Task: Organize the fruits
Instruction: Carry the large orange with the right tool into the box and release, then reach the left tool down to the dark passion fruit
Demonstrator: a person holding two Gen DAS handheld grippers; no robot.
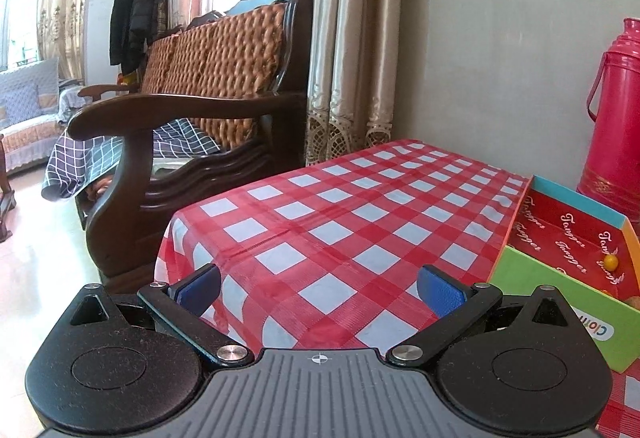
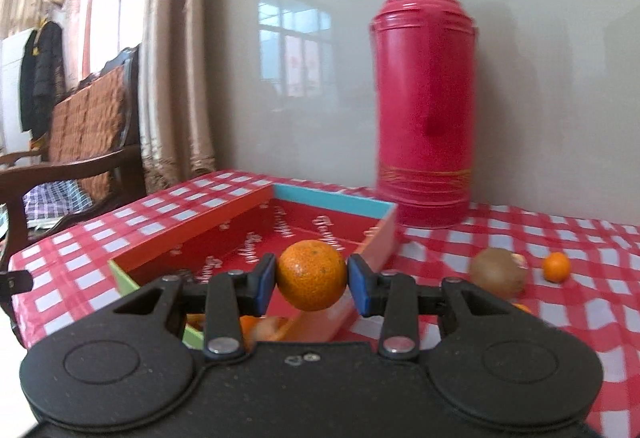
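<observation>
- Left wrist view: the left gripper (image 1: pixel 320 292) hangs over the red-checked tablecloth (image 1: pixel 340 206) with its blue pads spread wide and nothing between them.
- Left wrist view: at the right edge sits the open cardboard box (image 1: pixel 520 278), green outside and red with script lettering inside. One small orange fruit (image 1: pixel 609 260) lies against its far inner wall, and a brownish thing shows at the near corner, too cropped to name.
- Left wrist view: the red thermos (image 1: pixel 616 118) stands just behind the box; a careless sweep of either hand towards it could tip it.
- Right wrist view: the right gripper (image 2: pixel 312 282) is clamped on a mandarin orange (image 2: pixel 312 274), pads pressing both sides, held above the box (image 2: pixel 192 234) near its right wall.
- Right wrist view: the grip is on a round, smooth skin, so I judge the orange could slip or roll out if squeezed off-centre; released too far right, it would land outside the box on the cloth.
- Right wrist view: beneath the gripper, orange pieces (image 2: pixel 260 326) lie in the box's near end, blurred; much of the red floor is bare.
- Right wrist view: a kiwi (image 2: pixel 498 272) and a small orange fruit (image 2: pixel 556 267) wait on the cloth, well apart from the box.
</observation>
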